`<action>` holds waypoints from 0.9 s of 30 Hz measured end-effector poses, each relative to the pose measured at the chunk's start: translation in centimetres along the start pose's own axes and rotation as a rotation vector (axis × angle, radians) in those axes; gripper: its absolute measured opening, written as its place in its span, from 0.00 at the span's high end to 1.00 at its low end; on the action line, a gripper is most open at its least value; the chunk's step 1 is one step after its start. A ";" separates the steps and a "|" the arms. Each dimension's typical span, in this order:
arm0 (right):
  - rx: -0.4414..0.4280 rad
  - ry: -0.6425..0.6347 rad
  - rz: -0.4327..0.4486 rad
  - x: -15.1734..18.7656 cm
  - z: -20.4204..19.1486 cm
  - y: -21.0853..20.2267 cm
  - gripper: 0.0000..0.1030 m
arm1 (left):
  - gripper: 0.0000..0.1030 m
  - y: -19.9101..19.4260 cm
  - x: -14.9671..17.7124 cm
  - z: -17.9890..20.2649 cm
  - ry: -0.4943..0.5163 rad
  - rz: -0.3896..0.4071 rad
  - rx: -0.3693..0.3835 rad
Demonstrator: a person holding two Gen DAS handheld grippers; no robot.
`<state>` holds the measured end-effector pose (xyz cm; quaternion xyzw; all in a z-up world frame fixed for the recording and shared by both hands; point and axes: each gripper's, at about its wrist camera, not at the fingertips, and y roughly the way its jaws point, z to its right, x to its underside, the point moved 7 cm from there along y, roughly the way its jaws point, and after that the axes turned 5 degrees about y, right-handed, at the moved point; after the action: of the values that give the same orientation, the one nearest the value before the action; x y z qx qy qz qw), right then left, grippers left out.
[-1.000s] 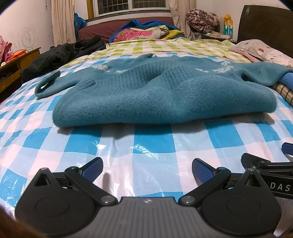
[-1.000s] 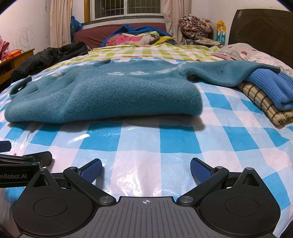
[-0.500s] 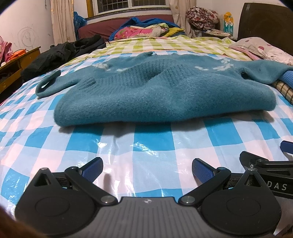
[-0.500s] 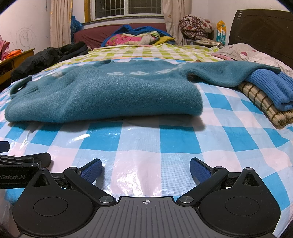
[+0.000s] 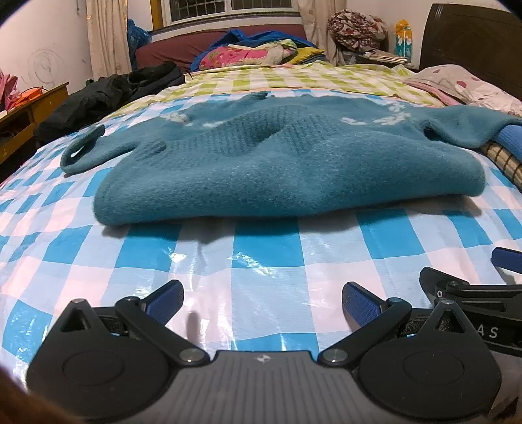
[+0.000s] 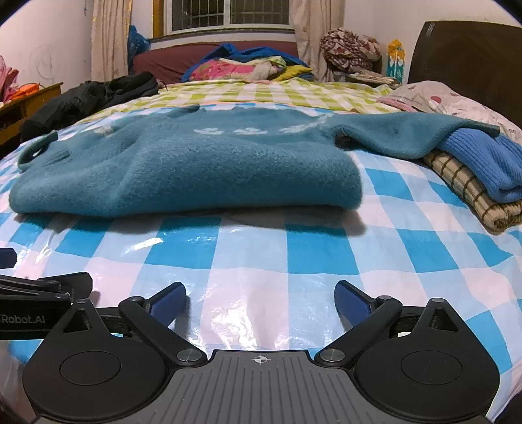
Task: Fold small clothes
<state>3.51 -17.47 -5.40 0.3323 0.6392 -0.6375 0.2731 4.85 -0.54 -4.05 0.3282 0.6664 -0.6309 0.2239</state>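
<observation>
A blue-checked sheet (image 6: pixel 261 261) covers the near bed, with a green-checked sheet (image 6: pixel 248 93) beyond. A black jacket (image 6: pixel 84 101) lies far left. A window (image 6: pixel 228 14) is behind, and a dark headboard (image 6: pixel 466 58) at right.

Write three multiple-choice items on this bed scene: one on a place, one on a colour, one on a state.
1. Where does the teal sweater's right sleeve end?
A. on the folded pile
B. on the floor
C. under the pillow

2. What colour are the checks under the sweater?
A. red
B. blue and white
C. black

3. How do the right gripper's jaws stand?
A. shut on the sweater
B. open and empty
C. shut on a sock

Answers:
1 A, the sleeve drapes over the blue knit there.
2 B, the plastic sheet shows it.
3 B, only sheet lies between them.
</observation>
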 end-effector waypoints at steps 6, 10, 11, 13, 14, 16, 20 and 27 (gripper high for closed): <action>-0.008 -0.006 -0.012 -0.3 -0.2 0.0 0.08 | 0.00 0.0 -0.3 0.0 0.000 -0.004 0.012; -0.015 -0.013 -0.020 -0.6 -0.4 0.0 0.11 | 0.00 -0.1 -0.7 -0.2 0.001 -0.004 0.022; -0.016 -0.015 -0.019 -0.7 -0.5 0.0 0.11 | 0.00 -0.1 -0.9 -0.3 0.003 -0.001 0.023; -0.020 -0.020 -0.016 -1.0 -0.7 -0.1 0.11 | 0.00 -0.2 -1.2 -0.6 0.002 0.002 0.033; -0.023 -0.023 -0.014 -1.3 -0.7 -0.2 0.12 | 0.00 -0.3 -1.4 -0.7 -0.001 0.004 0.039; -0.031 -0.030 -0.008 -1.8 -1.0 -0.3 0.12 | 0.00 -0.4 -2.0 -1.1 -0.005 0.012 0.047; -0.058 -0.049 0.022 -3.5 -1.7 -0.6 0.12 | 0.00 -1.0 -3.2 -2.2 0.009 0.050 0.044; -0.070 -0.056 0.121 -8.5 -1.8 -0.9 0.12 | 0.00 -1.9 -6.7 -5.7 0.010 0.155 0.010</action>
<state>8.28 -16.26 1.78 0.3426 0.6320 -0.6060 0.3404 8.70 4.08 2.68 0.3831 0.6369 -0.6133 0.2672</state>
